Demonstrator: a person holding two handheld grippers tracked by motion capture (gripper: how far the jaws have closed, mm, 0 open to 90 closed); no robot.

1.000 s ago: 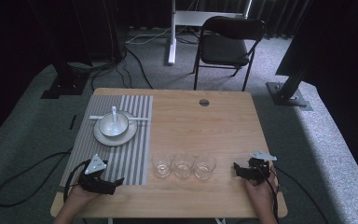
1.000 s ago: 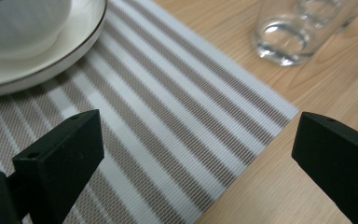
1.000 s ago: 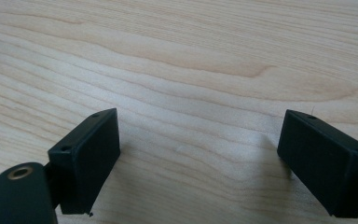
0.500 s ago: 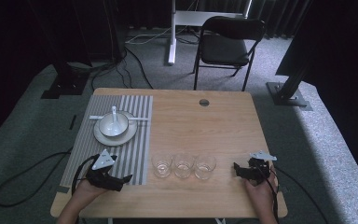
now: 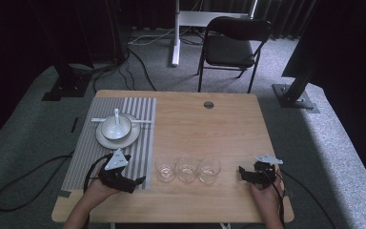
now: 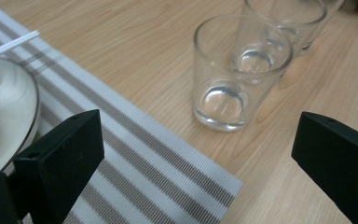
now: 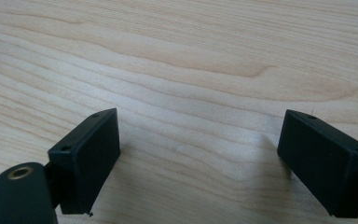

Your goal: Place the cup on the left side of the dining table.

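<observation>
Three clear glasses stand in a row near the table's front: the left glass (image 5: pixel 165 169), the middle glass (image 5: pixel 187 168) and the right glass (image 5: pixel 209 170). My left gripper (image 5: pixel 136 182) is open over the striped placemat (image 5: pixel 143 143), its jaws pointing at the left glass (image 6: pixel 233 70), a short way off. My right gripper (image 5: pixel 242 171) rests open on bare wood, right of the glasses, nothing between its jaws (image 7: pixel 200 158). A white bowl with a spoon (image 5: pixel 116 126) sits on a plate (image 5: pixel 106 141) at the back of the mat.
A white chopstick-like stick (image 5: pixel 145 123) lies across the mat beside the plate. A round grommet hole (image 5: pixel 208 104) is in the table's far side. A black chair (image 5: pixel 233 45) and cables stand beyond the table.
My left gripper has moved right and forward over the placemat, closer to the left glass. The right gripper has stayed where it was.
</observation>
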